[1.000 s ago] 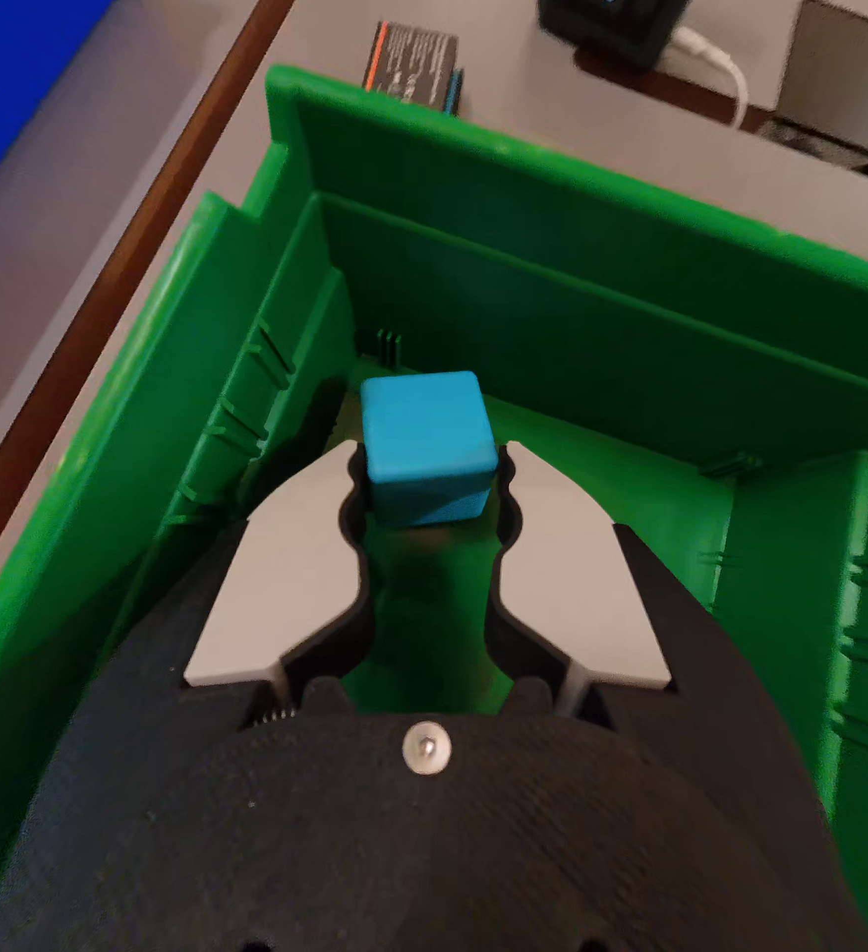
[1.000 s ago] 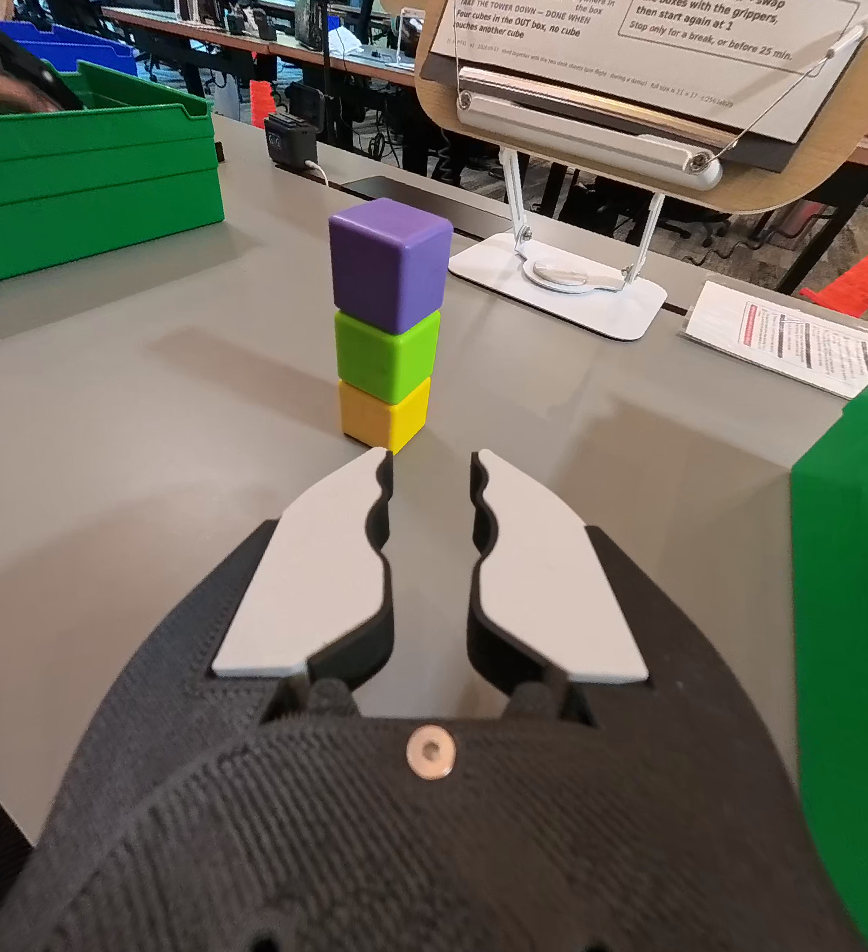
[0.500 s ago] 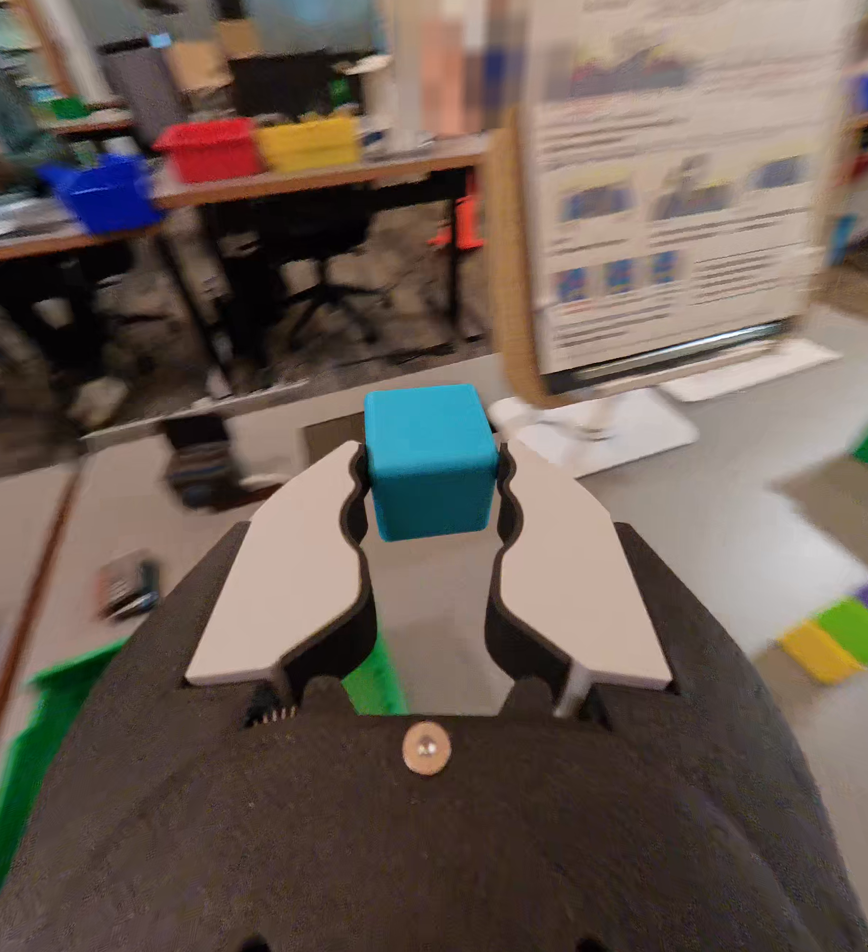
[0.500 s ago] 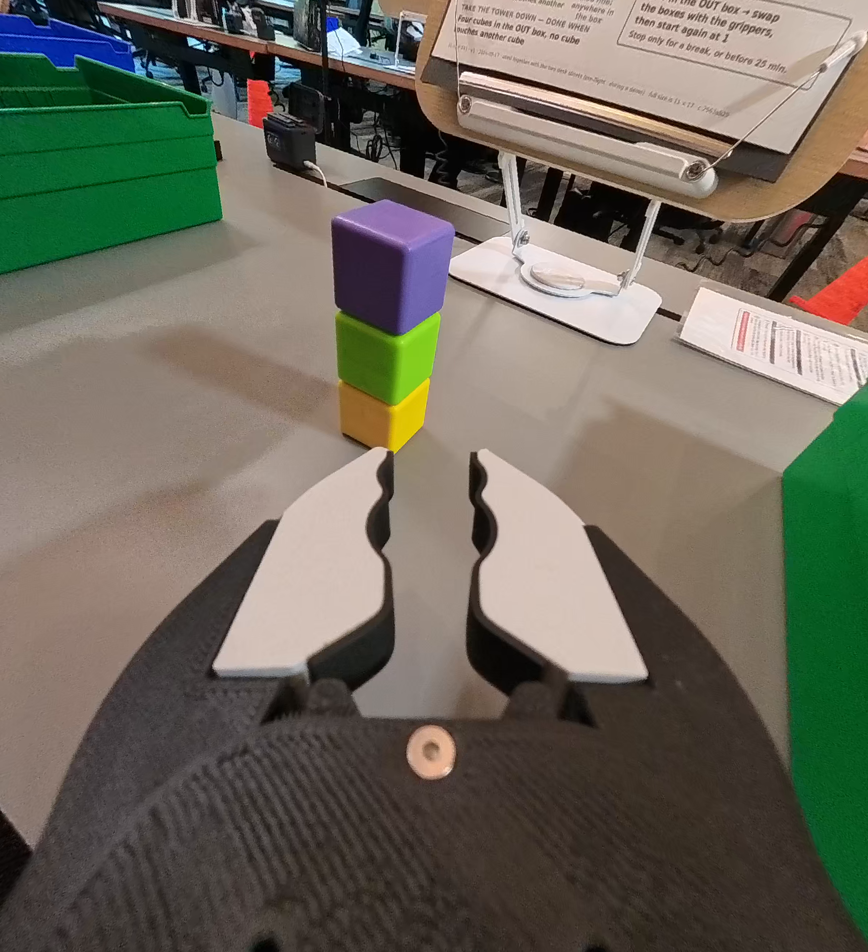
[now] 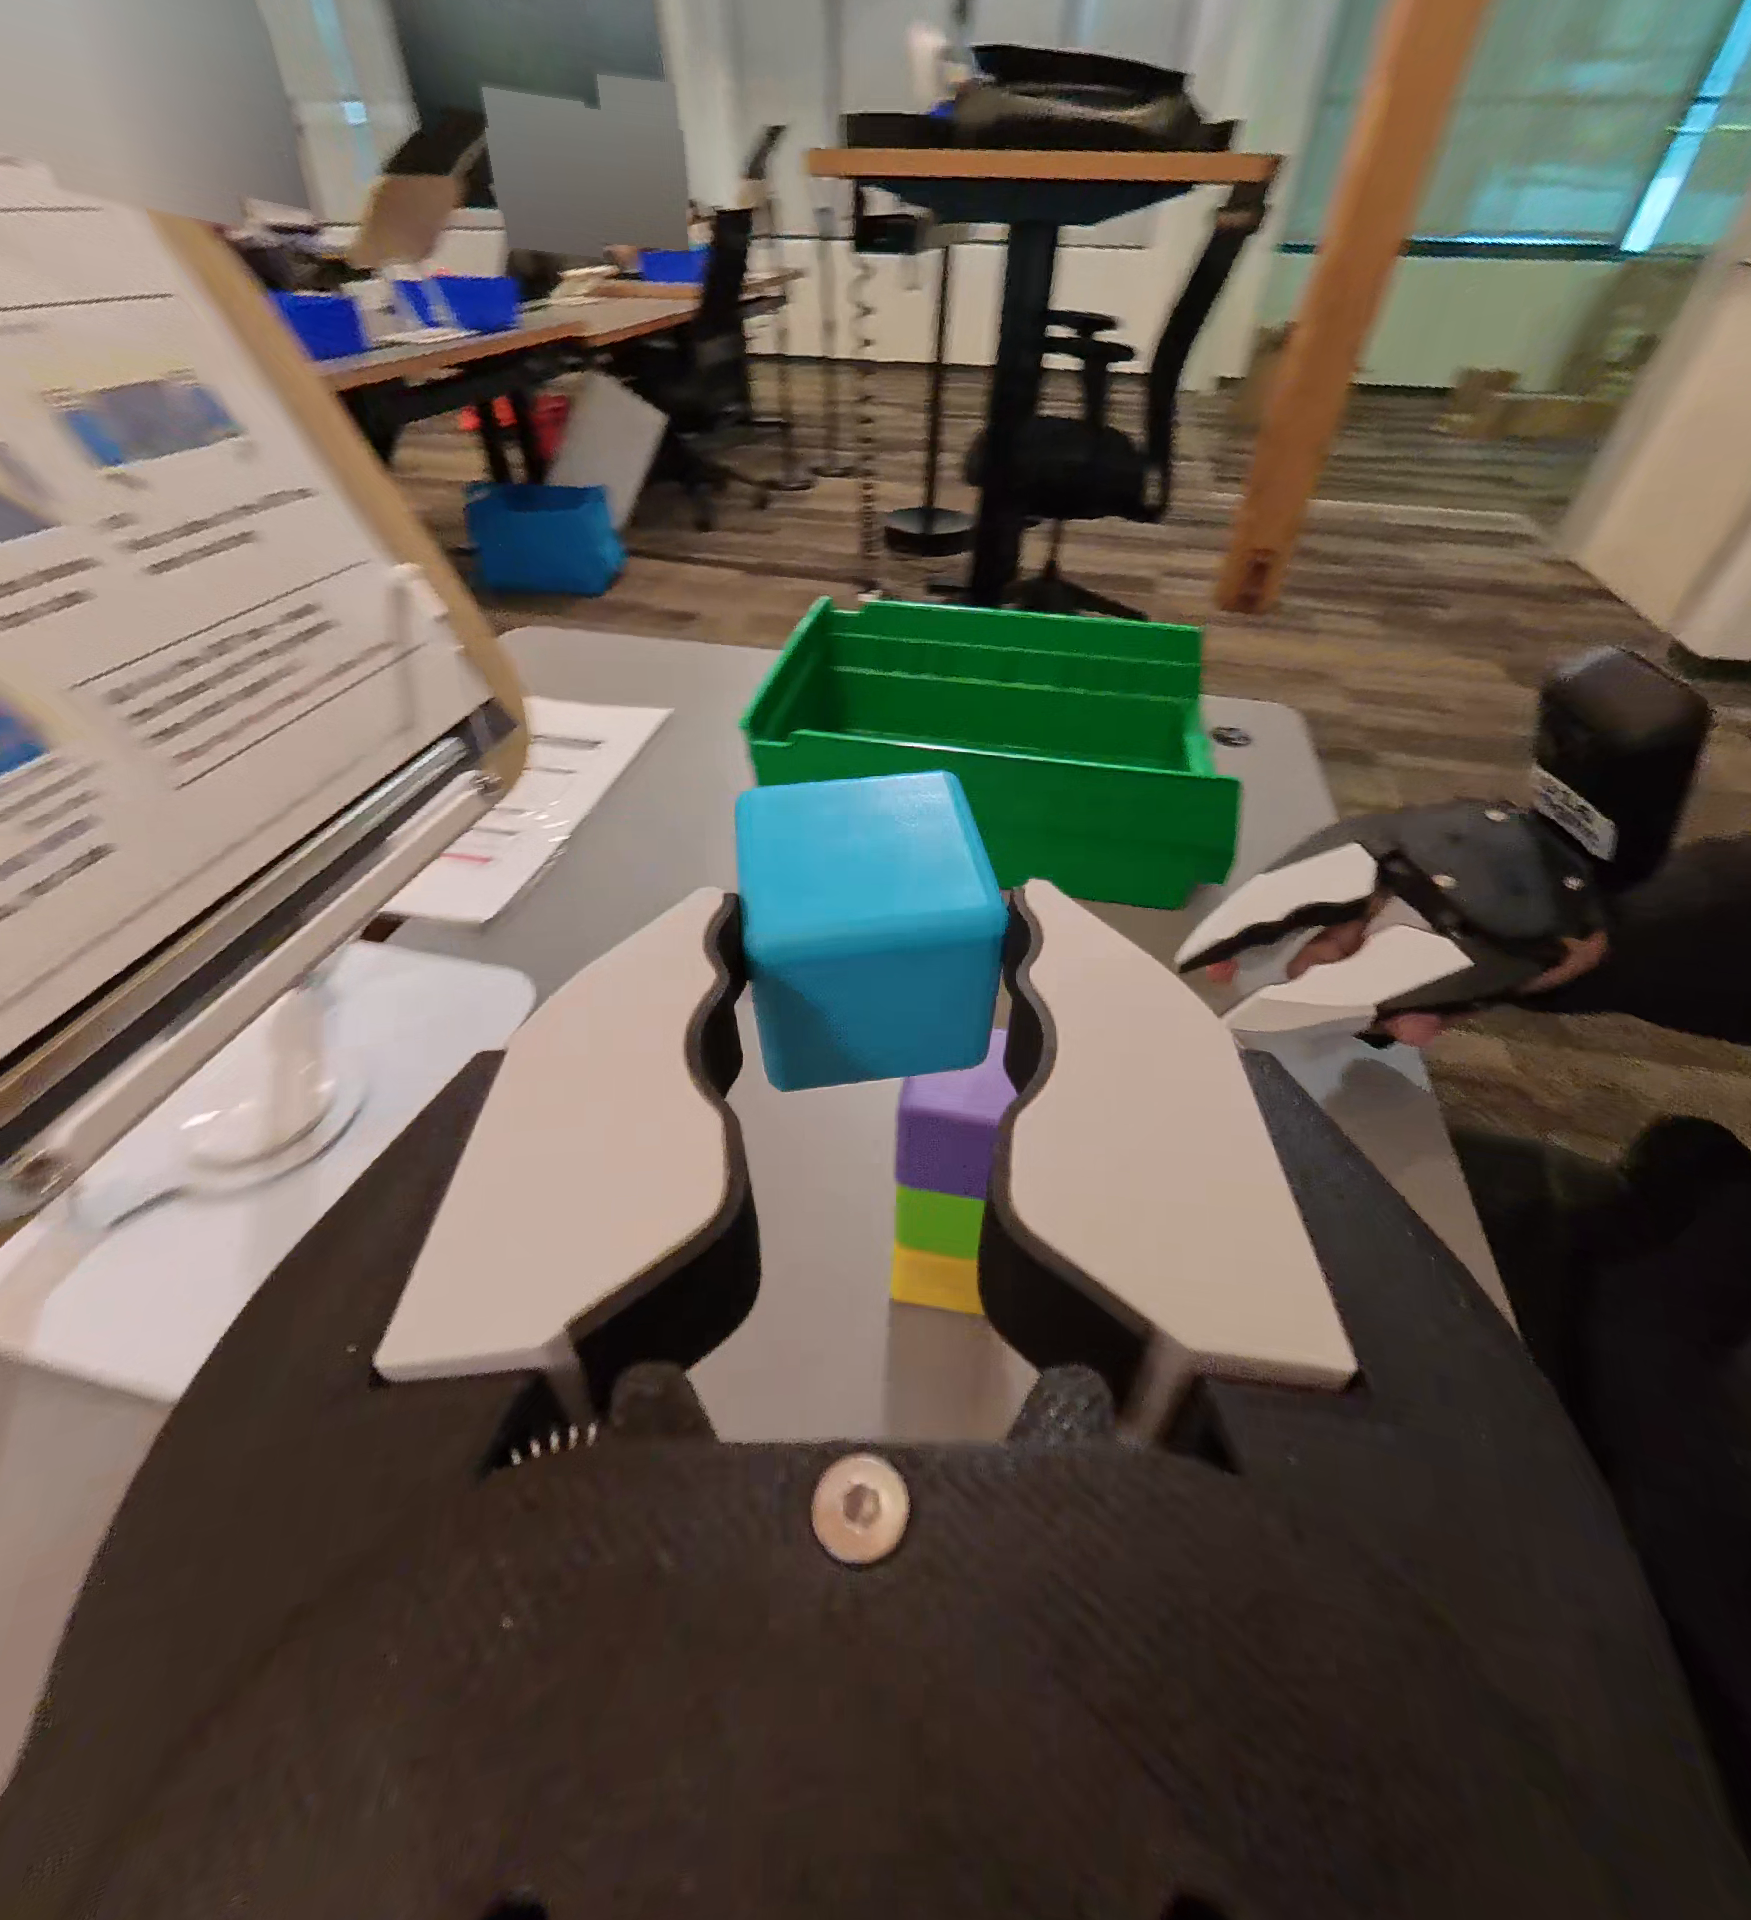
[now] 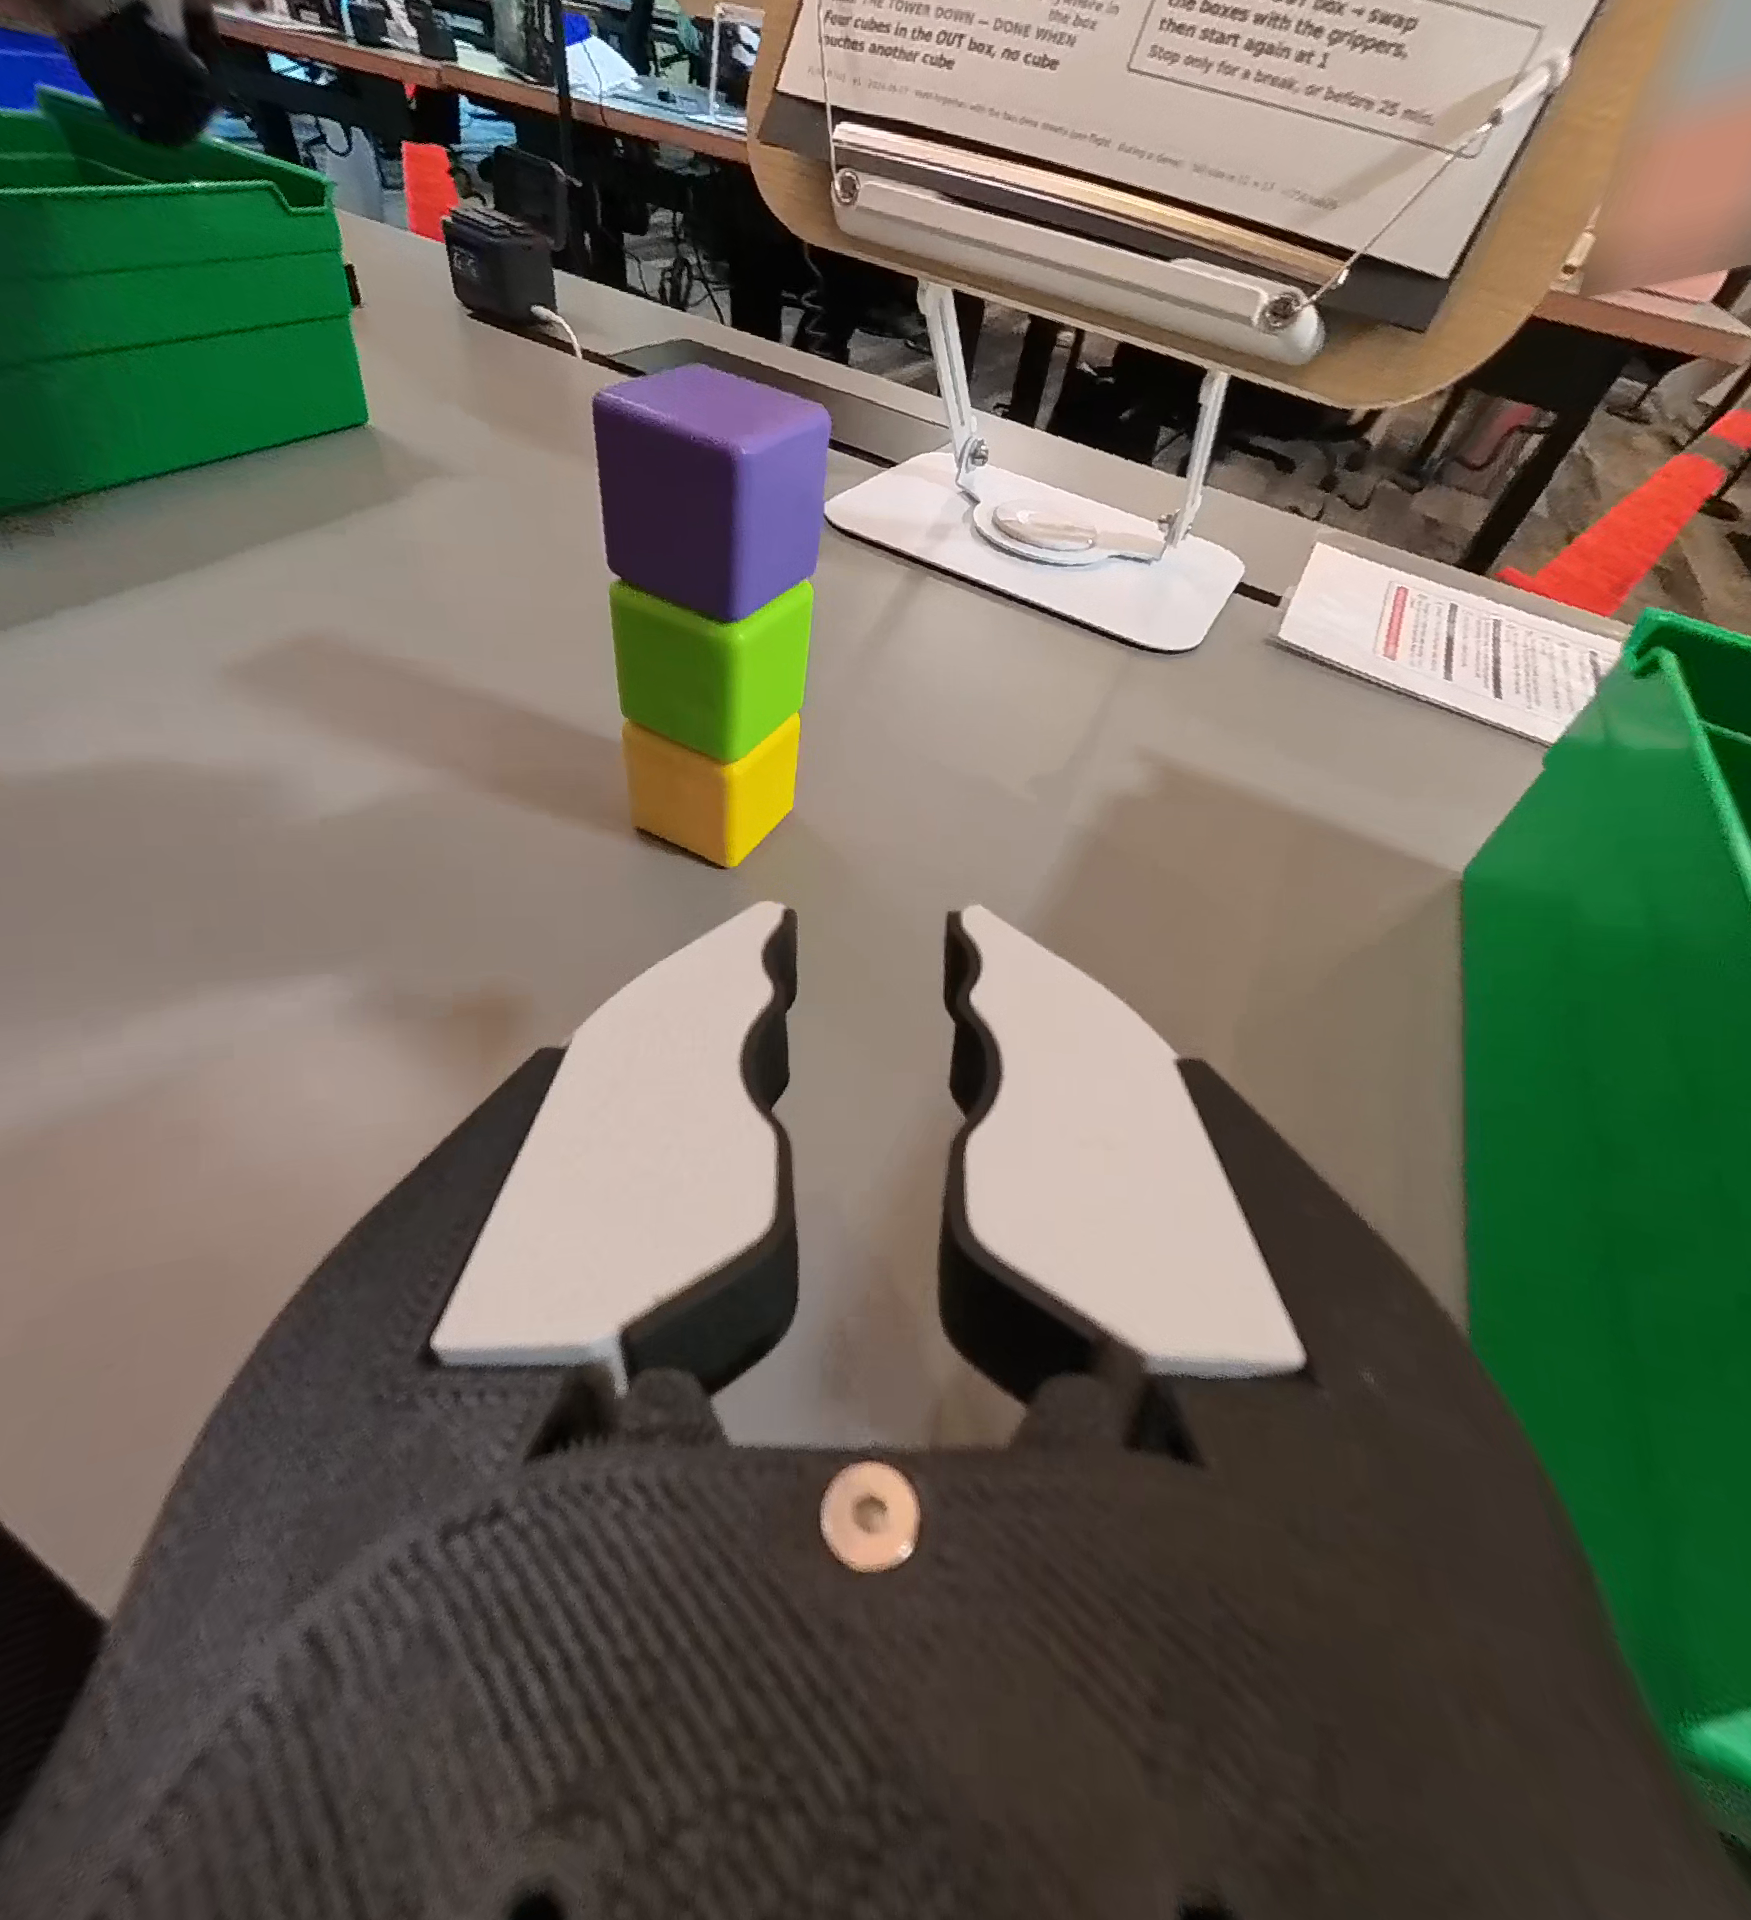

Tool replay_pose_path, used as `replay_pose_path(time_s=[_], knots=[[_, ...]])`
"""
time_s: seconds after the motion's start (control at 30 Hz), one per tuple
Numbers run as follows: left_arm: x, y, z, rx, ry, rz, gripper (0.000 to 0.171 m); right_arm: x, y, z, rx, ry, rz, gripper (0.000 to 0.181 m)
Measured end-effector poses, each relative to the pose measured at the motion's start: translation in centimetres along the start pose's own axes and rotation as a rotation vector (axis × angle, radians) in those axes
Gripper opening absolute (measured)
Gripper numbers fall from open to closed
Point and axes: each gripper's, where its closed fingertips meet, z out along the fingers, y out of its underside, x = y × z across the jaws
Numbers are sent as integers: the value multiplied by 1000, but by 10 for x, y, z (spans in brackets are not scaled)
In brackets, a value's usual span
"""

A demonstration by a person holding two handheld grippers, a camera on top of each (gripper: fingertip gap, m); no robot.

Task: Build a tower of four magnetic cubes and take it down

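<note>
While the left claw [image 5: 866, 940] clamps a blue cube [image 5: 866, 925] above the grey table [image 6: 227, 831], the right claw [image 6: 871, 935] rests parted and empty, a three-cube stack [image 6: 710, 613] just ahead; office desks [image 5: 497, 343] stand beyond.

- The left gripper [image 5: 869, 925] clamps a blue cube [image 5: 866, 930] between its fingertips, held above the grey table [image 5: 663, 748].
- Below and just beyond it stands a stack: purple cube [image 5: 949, 1127] on green cube [image 5: 936, 1223] on yellow cube [image 5: 931, 1280].
- A green bin [image 5: 996, 748] sits farther back.
- The right gripper [image 5: 1266, 961] hovers at right, jaws parted.
- A document stand [image 5: 175, 665] is at left.
</note>
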Motion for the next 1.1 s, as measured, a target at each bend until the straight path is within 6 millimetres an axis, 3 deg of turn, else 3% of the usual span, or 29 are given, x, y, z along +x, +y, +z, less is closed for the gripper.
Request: replay_pose_path(time_s=[0.23, 0.5, 1.1], knots=[[21, 14, 32, -24, 220, 14, 49, 9, 7, -18, -11, 53, 17, 27], [26, 37, 54, -88, 311, 9, 49, 18, 13, -30, -18, 96, 35, 27], [29, 55, 58, -87, 349, 39, 50, 20, 13, -31, -19, 99, 37, 27]])
